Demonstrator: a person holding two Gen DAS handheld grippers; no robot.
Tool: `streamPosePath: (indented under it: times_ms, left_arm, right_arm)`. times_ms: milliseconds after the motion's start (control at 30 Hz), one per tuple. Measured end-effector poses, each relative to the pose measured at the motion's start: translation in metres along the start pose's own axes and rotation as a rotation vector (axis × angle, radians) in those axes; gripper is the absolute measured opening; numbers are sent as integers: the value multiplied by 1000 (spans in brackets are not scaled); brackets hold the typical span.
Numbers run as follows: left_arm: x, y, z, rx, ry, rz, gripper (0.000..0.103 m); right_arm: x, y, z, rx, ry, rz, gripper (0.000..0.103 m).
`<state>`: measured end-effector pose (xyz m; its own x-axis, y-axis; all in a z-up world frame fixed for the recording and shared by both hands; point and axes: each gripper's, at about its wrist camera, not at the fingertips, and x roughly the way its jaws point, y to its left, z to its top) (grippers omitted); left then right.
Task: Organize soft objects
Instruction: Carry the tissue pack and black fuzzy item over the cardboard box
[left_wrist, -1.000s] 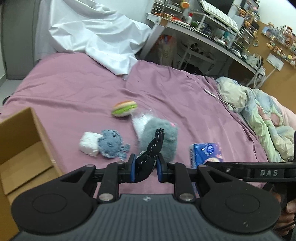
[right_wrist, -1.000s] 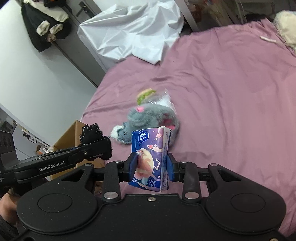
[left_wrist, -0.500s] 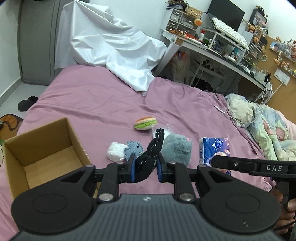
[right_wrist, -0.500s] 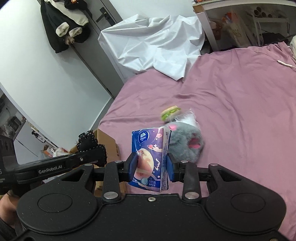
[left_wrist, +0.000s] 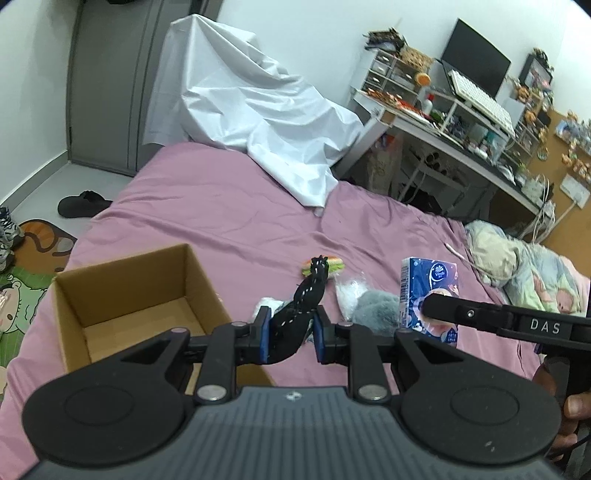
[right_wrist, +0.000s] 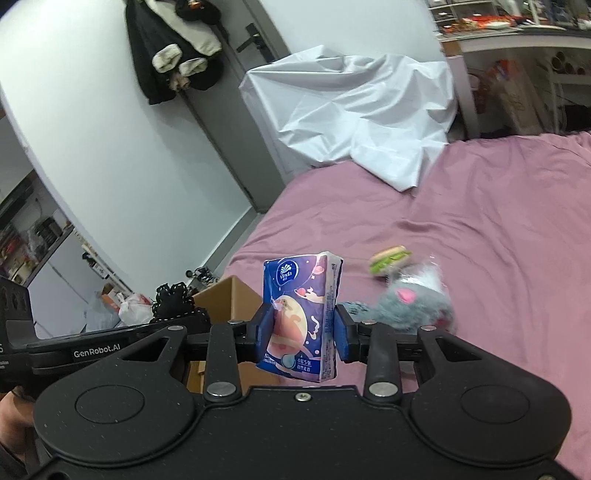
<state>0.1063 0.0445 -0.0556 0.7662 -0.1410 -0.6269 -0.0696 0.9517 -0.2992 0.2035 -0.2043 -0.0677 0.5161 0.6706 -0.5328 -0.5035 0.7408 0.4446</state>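
Left wrist cam: left claw (left_wrist: 289, 334) is clamped on a black lace scrunchie (left_wrist: 301, 312), held up above the purple bed (left_wrist: 221, 225) next to the open cardboard box (left_wrist: 122, 295) near the bed's left edge. Right wrist cam: right claw (right_wrist: 301, 336) pinches an upright Vinda tissue pack (right_wrist: 301, 314) off the bed, with the grey plush mouse (right_wrist: 413, 304) and burger toy (right_wrist: 389, 258) lying behind it.

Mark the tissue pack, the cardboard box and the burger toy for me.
tissue pack (right_wrist: 301, 306), right wrist view, middle of its printed front.
cardboard box (left_wrist: 122, 295), left wrist view, inside of its far wall.
burger toy (right_wrist: 389, 258), right wrist view, its green middle layer.
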Motion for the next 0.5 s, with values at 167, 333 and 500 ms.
streamPosePath:
  times_ms: [167,333,500]
  left_arm:
    - [-6,19,3,-28,-18,21,22]
    - [-7,35,6,-49,-23,41,22]
    - [0,55,10,-78,-11,65,22]
  right_arm:
    - [12,14,4,-28,6,24,34]
    - [23,29,11,-61,28,47,34]
    - [42,43,13,-102,65,68,35]
